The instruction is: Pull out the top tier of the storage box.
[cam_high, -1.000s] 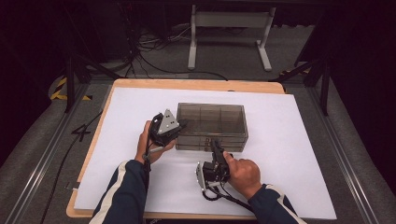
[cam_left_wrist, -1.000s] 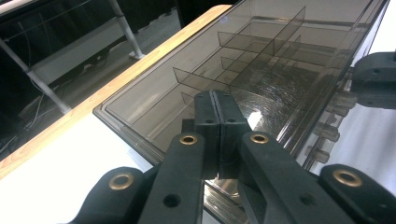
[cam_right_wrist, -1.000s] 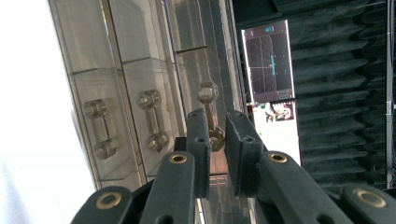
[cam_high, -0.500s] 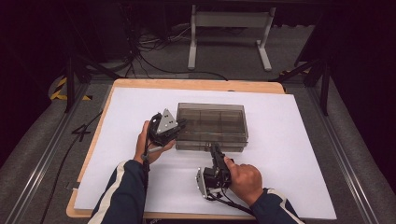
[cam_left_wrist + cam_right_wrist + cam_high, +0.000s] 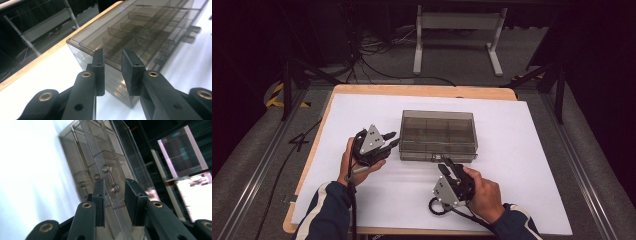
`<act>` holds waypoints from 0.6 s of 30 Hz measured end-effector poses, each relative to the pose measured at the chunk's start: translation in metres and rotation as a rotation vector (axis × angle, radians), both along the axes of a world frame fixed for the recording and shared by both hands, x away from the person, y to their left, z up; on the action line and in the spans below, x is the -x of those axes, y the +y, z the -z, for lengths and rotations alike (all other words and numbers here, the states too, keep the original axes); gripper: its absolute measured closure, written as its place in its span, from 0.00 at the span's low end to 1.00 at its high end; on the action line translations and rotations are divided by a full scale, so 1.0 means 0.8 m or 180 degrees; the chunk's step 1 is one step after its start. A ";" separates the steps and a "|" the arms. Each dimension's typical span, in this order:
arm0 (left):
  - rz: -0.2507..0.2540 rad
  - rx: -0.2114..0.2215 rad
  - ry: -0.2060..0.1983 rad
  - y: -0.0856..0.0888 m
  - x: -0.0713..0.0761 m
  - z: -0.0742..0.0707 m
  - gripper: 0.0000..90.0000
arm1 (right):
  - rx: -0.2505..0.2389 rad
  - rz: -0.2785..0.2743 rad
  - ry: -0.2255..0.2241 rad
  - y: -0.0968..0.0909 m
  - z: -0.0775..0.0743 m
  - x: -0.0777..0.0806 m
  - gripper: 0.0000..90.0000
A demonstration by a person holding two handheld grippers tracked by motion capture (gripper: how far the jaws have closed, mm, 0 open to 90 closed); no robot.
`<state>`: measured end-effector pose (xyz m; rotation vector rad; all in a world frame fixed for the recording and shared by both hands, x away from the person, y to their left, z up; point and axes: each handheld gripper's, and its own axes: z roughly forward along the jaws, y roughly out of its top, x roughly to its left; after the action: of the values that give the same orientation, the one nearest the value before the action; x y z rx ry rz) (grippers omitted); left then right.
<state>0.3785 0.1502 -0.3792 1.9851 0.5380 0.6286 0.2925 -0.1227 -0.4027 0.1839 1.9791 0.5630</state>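
While both grippers sit at the box, the scene reads:

Left fingers: the left gripper (image 5: pixel 388 140) has its fingers (image 5: pixel 99 67) parted by a narrow gap, with nothing between them; they have just been opening.
Left fingers, place: just off the box's left end, aimed at its near-left corner and not touching it.
Right fingers: the right gripper (image 5: pixel 446 164) has its fingers (image 5: pixel 133 197) parted by a narrow gap; they too have just been opening, and nothing is pinched.
Right fingers, place: just before the box's front wall, pointing at the metal latch (image 5: pixel 110 178).
Box: the smoky clear box (image 5: pixel 438 134), lid closed, divided into compartments, lies flat on the desk.
Desk: the white sheet (image 5: pixel 522 150) lies under the box, a wooden edge showing beyond the box.
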 end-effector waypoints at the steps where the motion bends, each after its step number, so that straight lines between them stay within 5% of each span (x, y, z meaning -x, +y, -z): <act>1: 0.0021 -0.0006 -0.0005 0.001 0.004 0.001 0.81 | -0.0113 0.0021 0.0037 -0.007 -0.004 0.000 0.78; 11: 0.0106 -0.0027 0.0114 0.008 0.027 0.010 0.66 | -0.0846 0.0194 0.0345 -0.085 -0.028 -0.017 0.72; 18: 0.0160 -0.0003 0.0219 0.013 0.032 0.020 0.60 | -0.1223 0.0270 0.0547 -0.140 -0.031 -0.023 0.67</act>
<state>0.3528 0.1609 -0.3951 2.0208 0.5277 0.5314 0.3109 -0.2348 -0.3778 0.5672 1.9992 0.8937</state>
